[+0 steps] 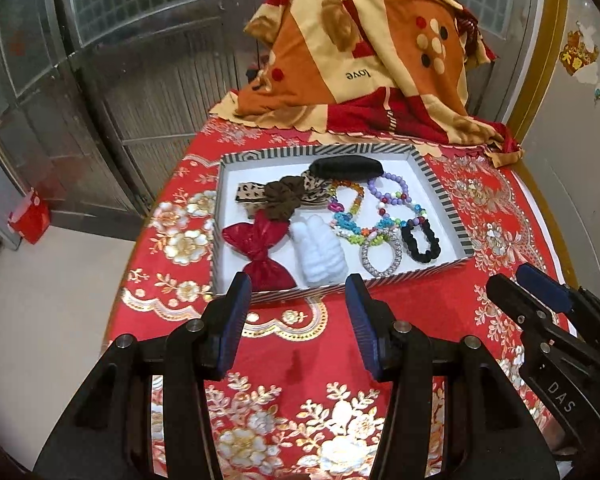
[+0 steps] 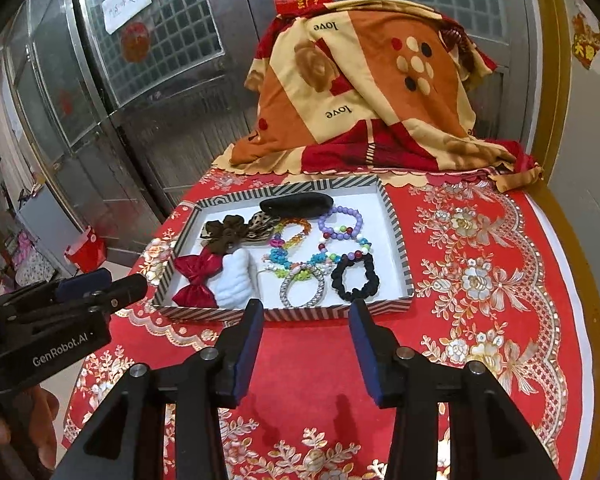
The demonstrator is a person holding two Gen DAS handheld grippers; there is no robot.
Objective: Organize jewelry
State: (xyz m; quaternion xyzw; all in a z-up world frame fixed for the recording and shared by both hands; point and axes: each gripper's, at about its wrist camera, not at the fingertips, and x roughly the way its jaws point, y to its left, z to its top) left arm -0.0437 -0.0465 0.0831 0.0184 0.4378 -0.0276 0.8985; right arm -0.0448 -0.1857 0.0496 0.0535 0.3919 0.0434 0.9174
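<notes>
A shallow striped-rim box [image 1: 444, 196] [image 2: 396, 236] sits on the red tablecloth. It holds a red bow [image 1: 260, 250] [image 2: 198, 274], a white fluffy scrunchie [image 1: 320, 252] [image 2: 234, 278], a brown scrunchie [image 1: 282, 196], a black clip [image 1: 346, 168], beaded bracelets [image 1: 392, 192] [image 2: 340, 220], a silver bracelet [image 1: 382, 256] [image 2: 302, 286] and a black scrunchie [image 1: 420, 240] [image 2: 354, 276]. My left gripper [image 1: 298, 286] is open and empty just before the box's near rim. My right gripper [image 2: 306, 312] is open and empty at the same rim; it also shows in the left wrist view [image 1: 528, 280].
A heap under an orange, cream and red "love" blanket [image 1: 372, 52] [image 2: 372, 92] stands behind the box. Metal doors [image 1: 100, 80] are at the left. The table edge falls away at the left to a pale floor with a red bag [image 1: 30, 216].
</notes>
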